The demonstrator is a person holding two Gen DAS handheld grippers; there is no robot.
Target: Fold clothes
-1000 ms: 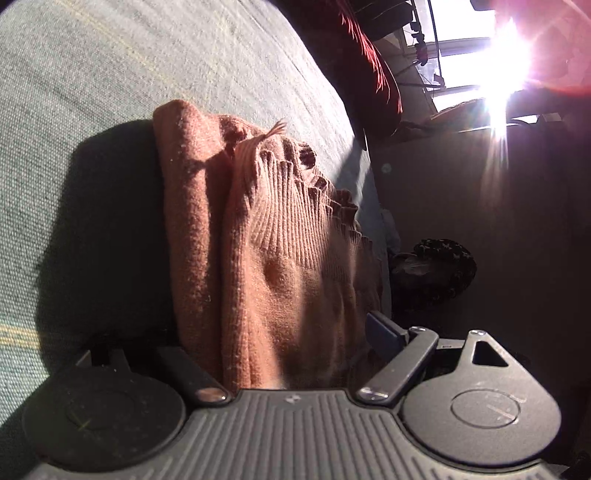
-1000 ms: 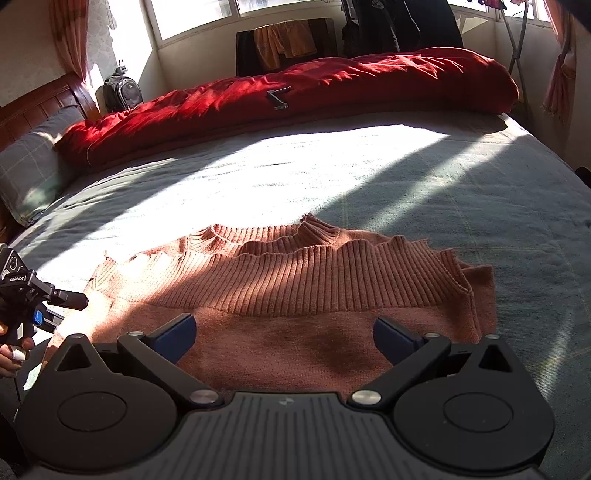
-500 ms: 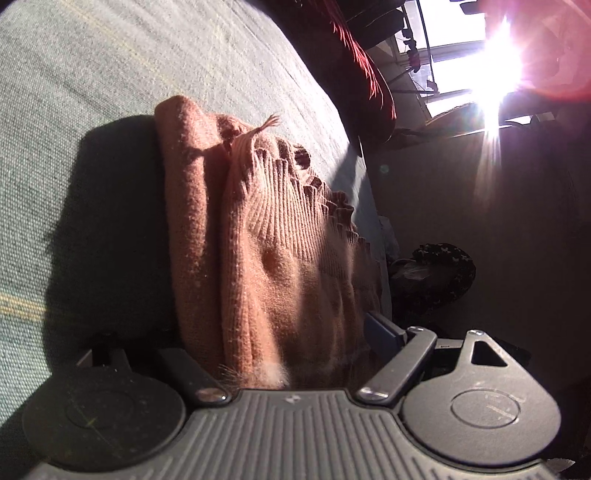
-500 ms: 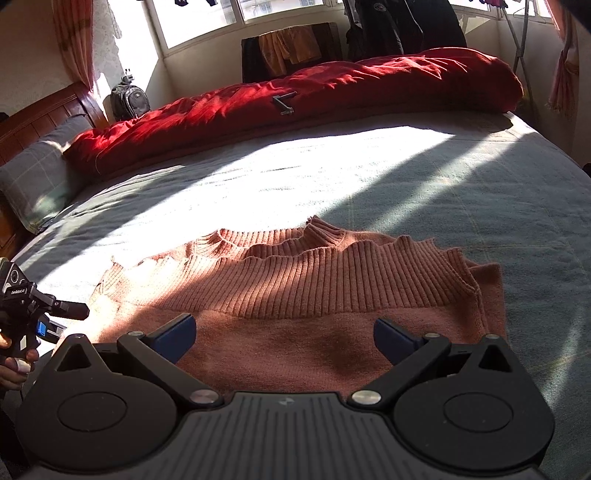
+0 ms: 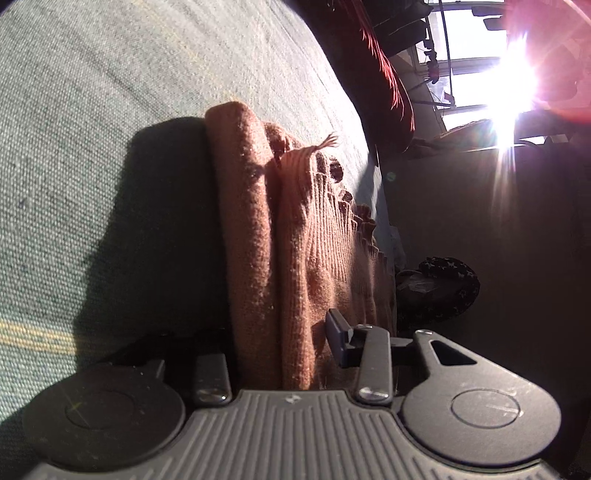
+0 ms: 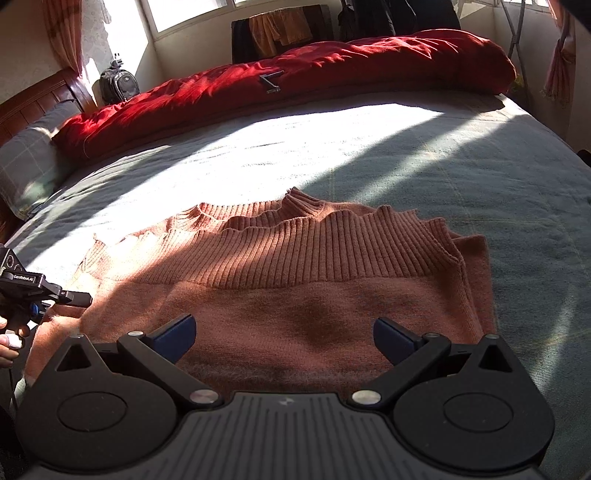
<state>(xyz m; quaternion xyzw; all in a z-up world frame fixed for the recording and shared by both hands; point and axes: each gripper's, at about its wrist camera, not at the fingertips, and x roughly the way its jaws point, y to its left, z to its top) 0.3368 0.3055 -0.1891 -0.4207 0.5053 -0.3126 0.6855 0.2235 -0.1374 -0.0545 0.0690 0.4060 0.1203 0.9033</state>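
Observation:
A folded salmon-pink knit sweater (image 6: pixel 303 280) with a ribbed, scalloped hem lies on the grey-green bedsheet (image 6: pixel 369 147). My right gripper (image 6: pixel 284 334) is open and empty, just above the sweater's near edge. In the left wrist view the camera is rolled sideways, and the sweater (image 5: pixel 295 258) fills the gap between the fingers. My left gripper (image 5: pixel 277 343) has closed on the sweater's end edge. The left gripper also shows in the right wrist view (image 6: pixel 70 297), at the sweater's left end.
A rolled red duvet (image 6: pixel 295 74) lies along the bed's far side. A grey pillow (image 6: pixel 29 155) and wooden headboard (image 6: pixel 37 99) are at the left. A backpack (image 6: pixel 118 85) and hanging clothes (image 6: pixel 280 33) stand by the window. A dark object (image 5: pixel 439 288) lies beyond the bed edge.
My left gripper's fingers have narrowed onto the sweater's edge. My right gripper has drawn back and risen slightly, staying open.

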